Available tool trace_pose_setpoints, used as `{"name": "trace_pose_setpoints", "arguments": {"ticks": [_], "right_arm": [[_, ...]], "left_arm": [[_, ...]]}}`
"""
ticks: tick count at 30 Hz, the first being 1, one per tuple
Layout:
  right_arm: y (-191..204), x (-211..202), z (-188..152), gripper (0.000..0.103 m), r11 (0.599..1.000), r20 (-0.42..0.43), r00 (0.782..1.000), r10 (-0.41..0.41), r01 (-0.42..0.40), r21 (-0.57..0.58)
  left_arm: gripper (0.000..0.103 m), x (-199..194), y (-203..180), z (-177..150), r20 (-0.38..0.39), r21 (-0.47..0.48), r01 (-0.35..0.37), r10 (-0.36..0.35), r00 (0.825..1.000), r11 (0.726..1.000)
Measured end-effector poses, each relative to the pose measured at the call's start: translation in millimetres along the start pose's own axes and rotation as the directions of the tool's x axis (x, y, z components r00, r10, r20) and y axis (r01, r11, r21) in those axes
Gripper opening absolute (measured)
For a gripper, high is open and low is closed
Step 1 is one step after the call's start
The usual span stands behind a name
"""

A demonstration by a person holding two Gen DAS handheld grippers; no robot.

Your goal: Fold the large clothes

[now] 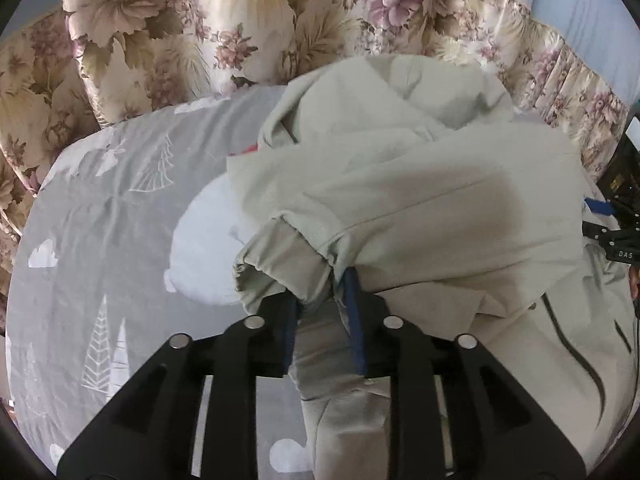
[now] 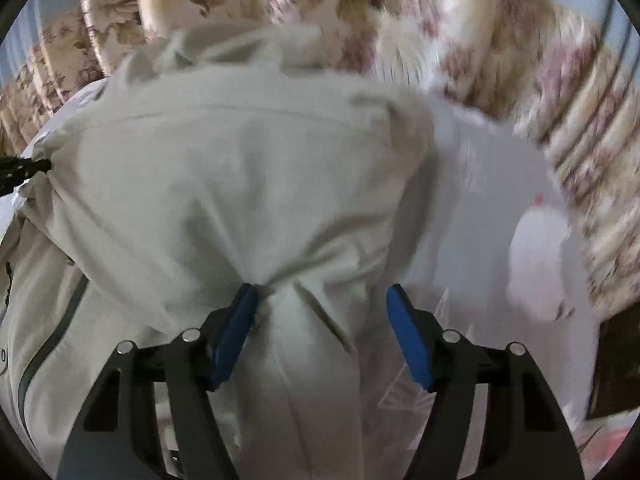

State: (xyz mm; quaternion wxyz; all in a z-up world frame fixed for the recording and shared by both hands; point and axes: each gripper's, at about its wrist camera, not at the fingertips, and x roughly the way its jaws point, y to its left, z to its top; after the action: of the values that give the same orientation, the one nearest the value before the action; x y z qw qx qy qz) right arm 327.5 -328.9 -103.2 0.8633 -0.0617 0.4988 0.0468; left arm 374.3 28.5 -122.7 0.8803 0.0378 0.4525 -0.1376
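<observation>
A large pale beige jacket [image 1: 420,200] lies rumpled on a grey bed sheet [image 1: 100,220]. A fold is lifted over its body, and dark zip lines show at the lower right. My left gripper [image 1: 324,296] is shut on a gathered edge of the jacket, with fabric bunched between its blue pads. In the right wrist view the jacket [image 2: 240,168] fills the middle. My right gripper [image 2: 322,290] is open and wide. A ridge of fabric lies between its fingers and touches the left pad [image 2: 236,332], while the right pad stands apart. The picture is blurred.
Floral cloth [image 1: 180,32] hangs along the far side of the bed. The sheet has white tree and cloud prints. The right gripper's black body [image 1: 618,216] shows at the right edge, and the left gripper's tip [image 2: 20,170] at the left edge. A dark object [image 2: 616,360] sits at the right.
</observation>
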Motion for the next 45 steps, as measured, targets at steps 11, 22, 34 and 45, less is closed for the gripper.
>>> {"name": "trace_pose_setpoints", "arguments": {"ticks": [11, 22, 34, 45], "right_arm": [[-31.4, -58.2, 21.3, 0.069, 0.981, 0.101, 0.979, 0.179, -0.185, 0.054], [-80.6, -111.4, 127.0, 0.083, 0.990, 0.333, 0.939, -0.079, 0.034, 0.138], [-25.7, 20.6, 197.0, 0.084, 0.968, 0.036, 0.969, 0.246, -0.247, 0.044], [12.7, 70.1, 187.8, 0.008, 0.943, 0.009, 0.943, 0.333, -0.333, 0.012]], "left_arm": [[0.095, -33.1, -7.4, 7.3, 0.104, 0.132, -0.187, 0.174, 0.979, 0.973], [0.100, -57.9, 16.3, 81.1, 0.134, 0.098, -0.151, 0.137, 0.981, 0.984], [0.099, 28.3, -7.1, 146.9, 0.004, 0.084, 0.055, -0.056, 0.998, 0.995], [0.014, 79.7, -45.2, 165.1, -0.081, 0.155, 0.089, -0.077, 0.994, 0.984]]}}
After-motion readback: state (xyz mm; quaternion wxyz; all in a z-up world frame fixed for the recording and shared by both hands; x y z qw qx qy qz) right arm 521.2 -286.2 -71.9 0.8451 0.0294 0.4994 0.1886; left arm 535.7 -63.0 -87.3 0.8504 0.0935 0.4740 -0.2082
